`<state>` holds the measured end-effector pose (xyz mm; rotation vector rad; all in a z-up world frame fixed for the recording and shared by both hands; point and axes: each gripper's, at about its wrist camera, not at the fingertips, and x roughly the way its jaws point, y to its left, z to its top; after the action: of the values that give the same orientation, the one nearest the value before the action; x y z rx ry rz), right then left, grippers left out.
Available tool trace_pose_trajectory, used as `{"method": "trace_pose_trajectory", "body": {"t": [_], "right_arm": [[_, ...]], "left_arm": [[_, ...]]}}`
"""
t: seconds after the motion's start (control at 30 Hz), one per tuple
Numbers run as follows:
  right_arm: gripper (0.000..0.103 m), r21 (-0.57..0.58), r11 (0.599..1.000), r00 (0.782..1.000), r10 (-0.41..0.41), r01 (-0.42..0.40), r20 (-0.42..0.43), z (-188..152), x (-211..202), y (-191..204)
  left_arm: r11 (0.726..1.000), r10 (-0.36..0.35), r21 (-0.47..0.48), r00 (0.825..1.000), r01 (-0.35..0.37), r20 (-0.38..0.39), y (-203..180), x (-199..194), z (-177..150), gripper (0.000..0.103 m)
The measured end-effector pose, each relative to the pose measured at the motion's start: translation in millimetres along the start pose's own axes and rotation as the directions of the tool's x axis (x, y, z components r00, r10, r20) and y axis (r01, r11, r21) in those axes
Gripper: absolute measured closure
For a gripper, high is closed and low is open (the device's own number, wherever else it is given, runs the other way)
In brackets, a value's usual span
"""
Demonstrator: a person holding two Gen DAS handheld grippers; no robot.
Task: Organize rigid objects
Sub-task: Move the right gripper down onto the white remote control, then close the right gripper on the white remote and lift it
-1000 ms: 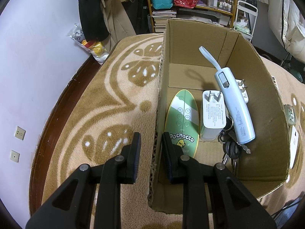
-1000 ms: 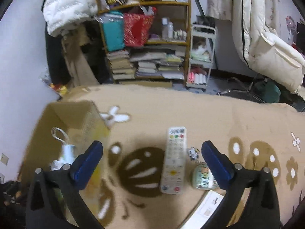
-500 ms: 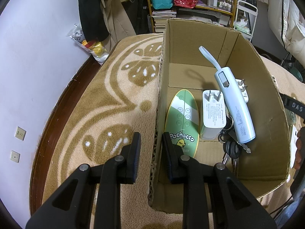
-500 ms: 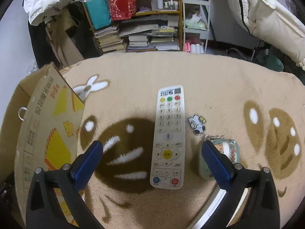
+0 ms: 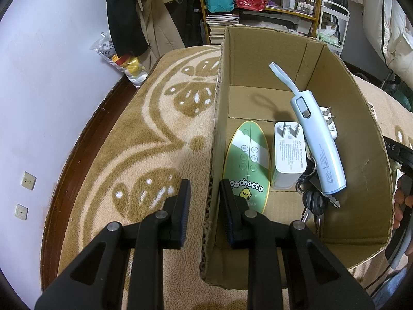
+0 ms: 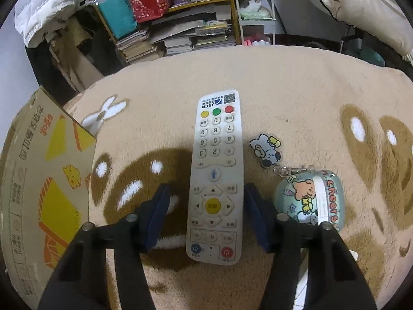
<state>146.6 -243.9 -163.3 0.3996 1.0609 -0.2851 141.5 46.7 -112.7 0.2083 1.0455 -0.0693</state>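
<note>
We straddle the remote for a pickup.
Our right tool (image 6: 206, 213) is spread around the remote (image 6: 216, 178) lying on the blanket (image 6: 296, 90); our left tool (image 5: 204, 206) pinches the box (image 5: 271, 59) wall. Closing off-centre could skid the remote into the keychain case (image 6: 309, 201).

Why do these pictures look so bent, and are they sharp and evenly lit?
Left wrist view: fisheye curves the box walls, corners black; sharp; the power bank strap casts a shadow on the box floor. Right wrist view: same bulge; the remote is crisp, the right gripper fingers slightly soft, and a dim patch lies beside the remote.
</note>
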Motion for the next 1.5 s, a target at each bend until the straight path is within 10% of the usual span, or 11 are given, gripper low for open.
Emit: {"method": "trace_pose_trajectory", "body": {"t": [0.13, 0.7, 0.8, 1.5], "right_arm": [[0.06, -0.022, 0.997, 0.998, -0.068, 0.068, -0.008, -2, -4, 6], [0.064, 0.069, 0.995, 0.995, 0.064, -0.069, 0.074, -9, -39, 0], [0.085, 0.061, 0.996, 0.995, 0.058, -0.063, 0.082, -7, -45, 1], [0.086, 0.032, 0.998, 0.969, 0.05, -0.06, 0.241, 5, -92, 23]], "left_arm": [[1.0, -0.004, -0.006, 1.0, 0.004, 0.0, 1, 0, 0, 0.08], [1.0, -0.003, -0.006, 1.0, 0.003, 0.002, 3, -1, 1, 0.08], [1.0, -0.004, -0.007, 1.0, 0.004, 0.001, 3, -1, 1, 0.08], [1.0, -0.003, -0.006, 1.0, 0.003, 0.002, 3, -1, 0, 0.08]]}}
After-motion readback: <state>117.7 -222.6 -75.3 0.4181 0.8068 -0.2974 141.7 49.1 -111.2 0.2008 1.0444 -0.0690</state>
